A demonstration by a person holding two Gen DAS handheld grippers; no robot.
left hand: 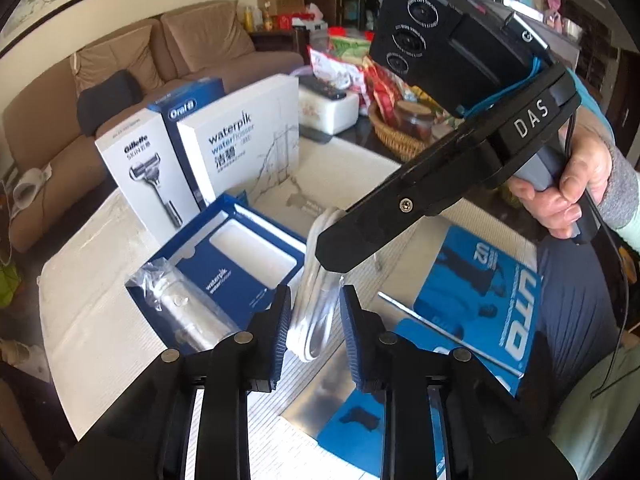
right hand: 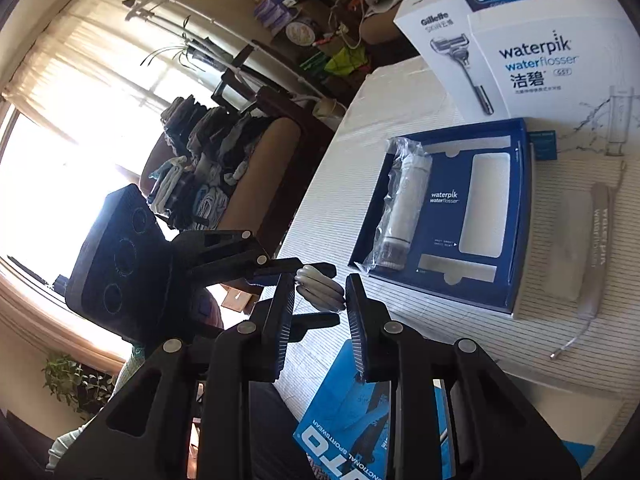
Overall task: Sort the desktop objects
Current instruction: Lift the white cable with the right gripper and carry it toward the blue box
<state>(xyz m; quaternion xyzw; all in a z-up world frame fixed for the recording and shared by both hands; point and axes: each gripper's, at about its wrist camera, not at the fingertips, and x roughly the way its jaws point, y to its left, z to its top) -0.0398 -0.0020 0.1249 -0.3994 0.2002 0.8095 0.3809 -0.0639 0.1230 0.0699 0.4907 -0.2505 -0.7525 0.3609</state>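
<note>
A coiled white cable (left hand: 316, 312) hangs between both grippers above the table. My left gripper (left hand: 315, 320) stands around its lower end with the fingers apart, a gap on each side. My right gripper (right hand: 320, 312) has its fingers apart around the other end of the coil (right hand: 320, 288); its tip (left hand: 340, 252) shows in the left wrist view, over the cable's top. The open blue Waterpik box (left hand: 224, 256) (right hand: 448, 208) lies on the table with a bagged white flosser (left hand: 188, 312) (right hand: 404, 208) in its left slot.
Gillette (left hand: 144, 168), Oral-B (left hand: 188, 104) and Waterpik (left hand: 244, 140) boxes stand at the back. A blue sportswear catalogue (left hand: 472, 300) lies at the right. A grey Waterpik pouch (right hand: 576, 248) lies right of the open box. A basket (left hand: 396, 136) stands behind.
</note>
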